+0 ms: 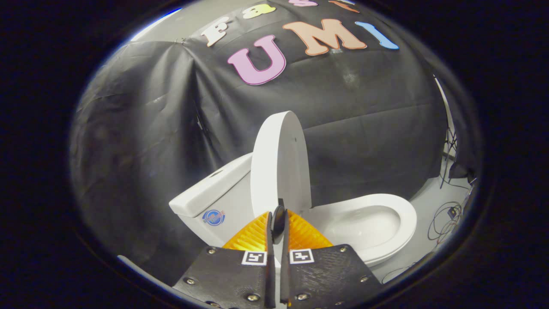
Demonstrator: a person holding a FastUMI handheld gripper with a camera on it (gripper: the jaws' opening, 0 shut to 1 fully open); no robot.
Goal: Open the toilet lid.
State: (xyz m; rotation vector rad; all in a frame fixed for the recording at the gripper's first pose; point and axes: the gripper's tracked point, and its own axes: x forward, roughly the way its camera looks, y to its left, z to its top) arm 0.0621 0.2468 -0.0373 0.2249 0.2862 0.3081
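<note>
A white toilet stands against the black cloth wall. Its lid (pixel 279 165) is raised upright and leans back toward the tank (pixel 214 199). The seat (pixel 405 219) lies down around the open bowl (pixel 364 227), to the right of the lid. My gripper (pixel 278 216) is just in front of the lid's lower part, with its fingers together and only a thin slit between them. The fingertips overlap the foot of the lid in the view; I cannot tell whether they touch it. The lid does not sit between the fingers.
Black cloth covers the wall behind and to the left of the toilet. Loose cables (pixel 446 214) lie on the pale floor (pixel 429 195) right of the bowl, near a thin stand (pixel 448 150).
</note>
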